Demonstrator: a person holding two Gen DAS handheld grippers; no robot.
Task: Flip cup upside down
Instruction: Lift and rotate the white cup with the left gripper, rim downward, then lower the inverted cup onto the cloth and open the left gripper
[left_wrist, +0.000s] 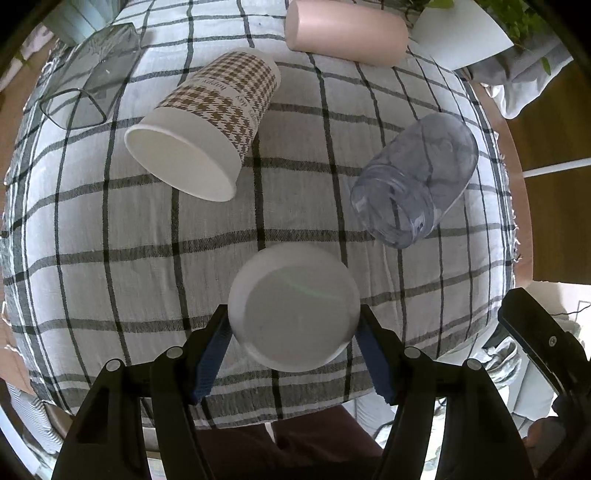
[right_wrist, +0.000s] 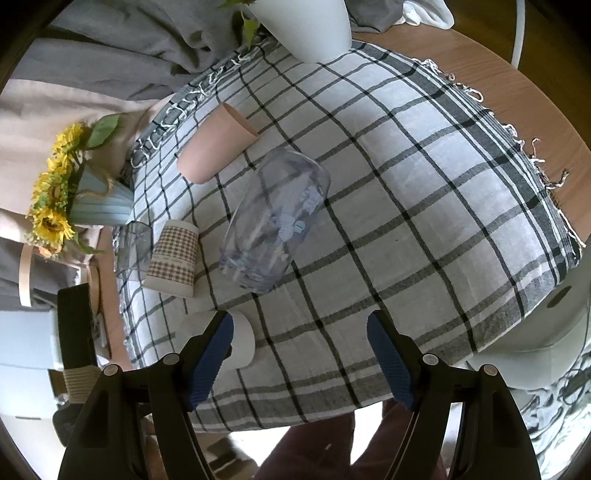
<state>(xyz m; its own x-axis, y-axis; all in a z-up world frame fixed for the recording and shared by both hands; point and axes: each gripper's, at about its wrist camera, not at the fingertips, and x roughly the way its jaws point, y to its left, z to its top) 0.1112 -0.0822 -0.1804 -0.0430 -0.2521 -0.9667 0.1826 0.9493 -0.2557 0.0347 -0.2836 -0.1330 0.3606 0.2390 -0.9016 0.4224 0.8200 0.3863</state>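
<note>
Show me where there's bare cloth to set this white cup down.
Open cloth lies right of the clear jar, toward the fringed edge, and ahead of the right gripper. Crowded: far-left cluster of houndstooth cup, pink cup, grey container. White cup.

A round wooden table (right_wrist: 436, 51) under a checked tablecloth (right_wrist: 406, 192); grey fabric (right_wrist: 122, 48) heaped behind; dark wooden floor (left_wrist: 546, 133).

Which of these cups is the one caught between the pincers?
The plain white cup, between the left gripper's blue pads. The houndstooth paper cup, clear plastic cup and pink cup lie apart on the checked cloth.
</note>
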